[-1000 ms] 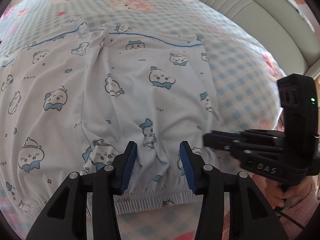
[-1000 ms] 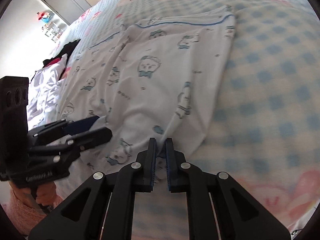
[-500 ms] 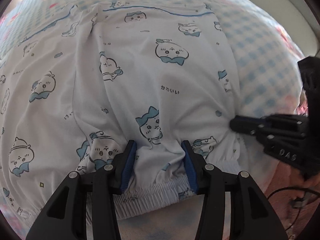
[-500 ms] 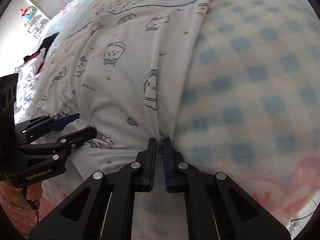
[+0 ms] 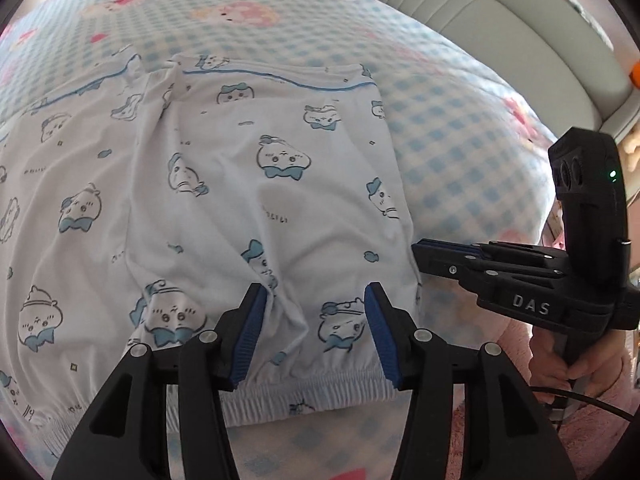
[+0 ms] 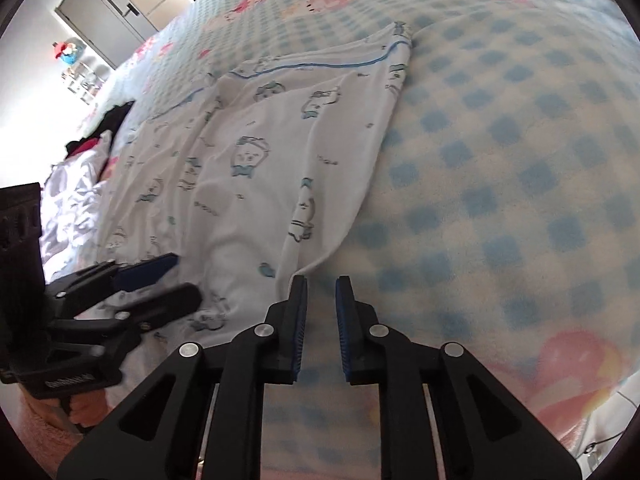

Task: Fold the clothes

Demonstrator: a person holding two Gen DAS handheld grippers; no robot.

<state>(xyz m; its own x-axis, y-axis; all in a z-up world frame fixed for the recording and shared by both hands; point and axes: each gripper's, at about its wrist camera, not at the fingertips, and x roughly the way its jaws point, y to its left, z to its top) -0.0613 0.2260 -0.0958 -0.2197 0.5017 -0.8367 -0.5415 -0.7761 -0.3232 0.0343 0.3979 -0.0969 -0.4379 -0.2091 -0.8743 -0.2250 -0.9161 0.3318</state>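
Both grippers (image 5: 315, 328) (image 6: 321, 322), jaws opening, tilt over shorts (image 5: 248, 208).

Left black plastic two-finger gripper (image 5: 316, 328): ribbed blue pads, silver screws on linkage arms. Right black plastic two-finger gripper (image 6: 321, 322): same build, white "DAS" lettering, green LED on upright camera housing, thin black cable (image 5: 592, 402) below. Fluffy pink sleeve (image 5: 600, 412) at wrist.

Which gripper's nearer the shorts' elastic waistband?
Left. The left gripper straddles the shorts just above the waistband; the right gripper sits off their side edge, over the blanket.
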